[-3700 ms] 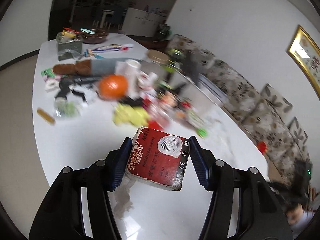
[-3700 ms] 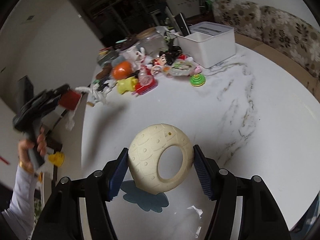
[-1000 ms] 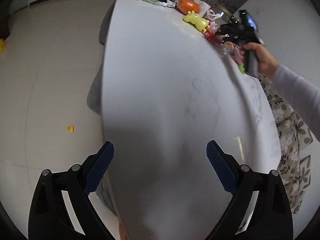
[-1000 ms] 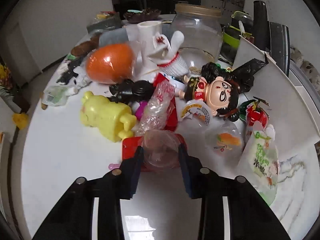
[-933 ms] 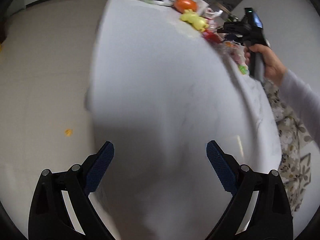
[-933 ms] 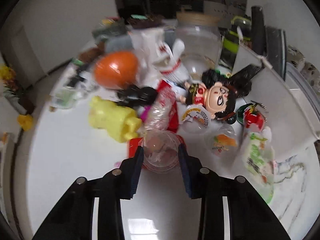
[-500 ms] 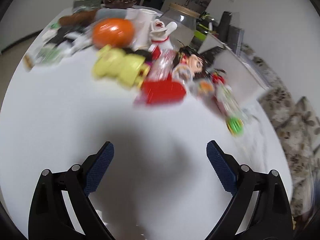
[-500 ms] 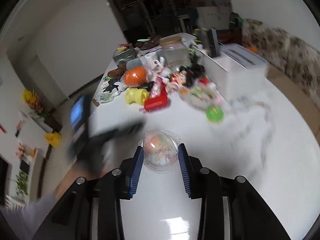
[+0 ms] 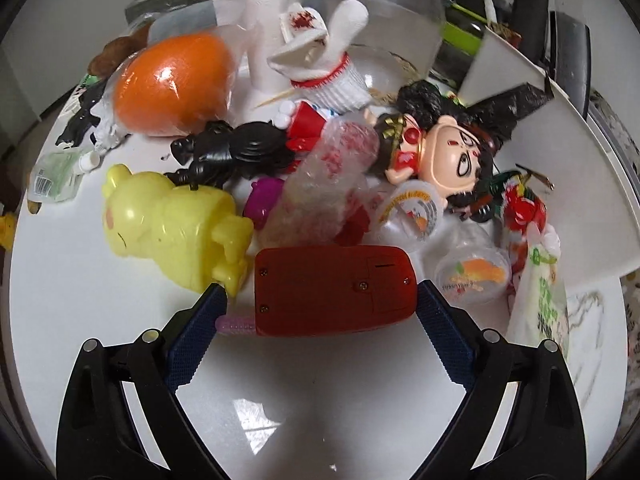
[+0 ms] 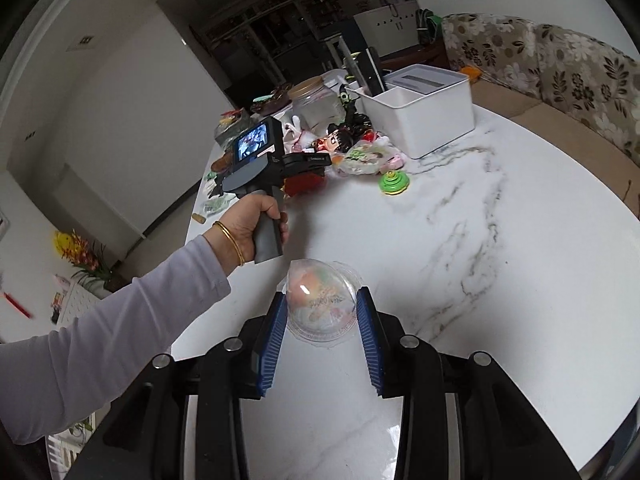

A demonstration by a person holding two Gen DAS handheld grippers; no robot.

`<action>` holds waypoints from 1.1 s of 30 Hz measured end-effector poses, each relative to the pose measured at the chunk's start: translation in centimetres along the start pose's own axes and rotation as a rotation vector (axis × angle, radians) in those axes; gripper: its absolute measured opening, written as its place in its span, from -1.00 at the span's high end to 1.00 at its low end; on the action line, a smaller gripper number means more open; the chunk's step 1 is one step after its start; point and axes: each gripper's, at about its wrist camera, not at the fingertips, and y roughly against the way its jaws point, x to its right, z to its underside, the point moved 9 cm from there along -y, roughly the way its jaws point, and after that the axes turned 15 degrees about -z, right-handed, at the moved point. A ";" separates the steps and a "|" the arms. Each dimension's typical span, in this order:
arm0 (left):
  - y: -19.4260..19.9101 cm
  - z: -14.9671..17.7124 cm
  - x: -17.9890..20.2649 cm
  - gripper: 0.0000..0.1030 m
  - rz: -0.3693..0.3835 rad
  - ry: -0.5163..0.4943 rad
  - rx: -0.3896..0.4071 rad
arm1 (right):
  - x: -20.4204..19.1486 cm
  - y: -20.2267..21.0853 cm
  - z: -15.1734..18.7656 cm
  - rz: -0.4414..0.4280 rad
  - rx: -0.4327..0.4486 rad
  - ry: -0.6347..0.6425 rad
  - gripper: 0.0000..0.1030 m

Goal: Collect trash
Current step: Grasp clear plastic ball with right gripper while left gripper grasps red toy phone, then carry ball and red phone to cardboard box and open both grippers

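Observation:
In the left wrist view my left gripper (image 9: 320,300) is open, its blue pads on either side of a red plastic box (image 9: 334,290) at the near edge of a heap on the white marble table (image 9: 312,396). Pads and box look close; contact is unclear. Behind lie a crumpled clear wrapper (image 9: 324,188), jelly cups (image 9: 472,280) and a green-printed pouch (image 9: 540,304). In the right wrist view my right gripper (image 10: 322,304) is shut on a clear plastic jelly cup (image 10: 322,300), held above the table (image 10: 500,280). The left gripper (image 10: 308,160) shows there at the heap.
The heap holds a yellow toy (image 9: 172,224), an orange ball (image 9: 172,84), a black toy (image 9: 236,152), a doll (image 9: 444,152), a glass jar (image 9: 388,20). A white bin (image 10: 424,112), a green spinning top (image 10: 394,182), a floral sofa (image 10: 560,64) stand beyond.
My left gripper swung from the table's edge up to the heap and now brackets the red box. My right gripper lifted the jelly cup out of the heap and pulled back.

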 end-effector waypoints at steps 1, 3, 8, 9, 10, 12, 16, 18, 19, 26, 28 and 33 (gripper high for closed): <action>0.1 0.2 -0.3 -0.78 -0.001 0.001 -0.007 | -0.1 0.1 0.0 -0.002 0.002 0.001 0.30; 1.0 0.6 -0.8 -0.77 0.015 0.007 0.006 | -0.1 0.4 -0.2 -0.004 0.002 0.004 0.30; 6.1 4.4 -3.2 -0.78 0.134 0.000 0.082 | -0.8 0.5 0.1 -0.026 -0.006 0.028 0.30; 7.3 5.6 -3.8 -0.78 0.151 -0.007 0.098 | -0.8 0.4 0.4 -0.036 -0.009 0.024 0.30; 8.7 6.9 -4.3 -0.78 0.176 -0.013 0.115 | -0.8 0.3 0.5 -0.043 -0.014 0.023 0.30; 11.2 9.6 -5.2 -0.78 0.216 -0.022 0.145 | -1.1 0.5 1.2 -0.053 -0.030 0.037 0.30; 16.2 15.4 -6.9 -0.78 0.268 -0.020 0.169 | -1.2 1.7 2.8 -0.077 -0.063 0.065 0.30; 19.0 19.3 -7.7 -0.78 0.281 -0.014 0.166 | -1.0 2.9 3.9 -0.098 -0.083 0.070 0.30; 20.5 21.5 -8.1 -0.78 0.290 -0.010 0.164 | -1.0 3.6 4.6 -0.108 -0.092 0.075 0.30; 28.7 36.6 -8.0 -0.78 0.295 0.007 0.137 | 0.7 10.2 11.3 -0.188 -0.199 0.119 0.30; 30.1 40.7 -6.7 -0.78 0.312 0.026 0.105 | 1.8 12.5 14.0 -0.206 -0.241 0.128 0.30; 30.7 51.9 -1.1 -0.78 0.367 0.033 -0.019 | 7.0 16.8 21.7 -0.187 -0.362 0.094 0.30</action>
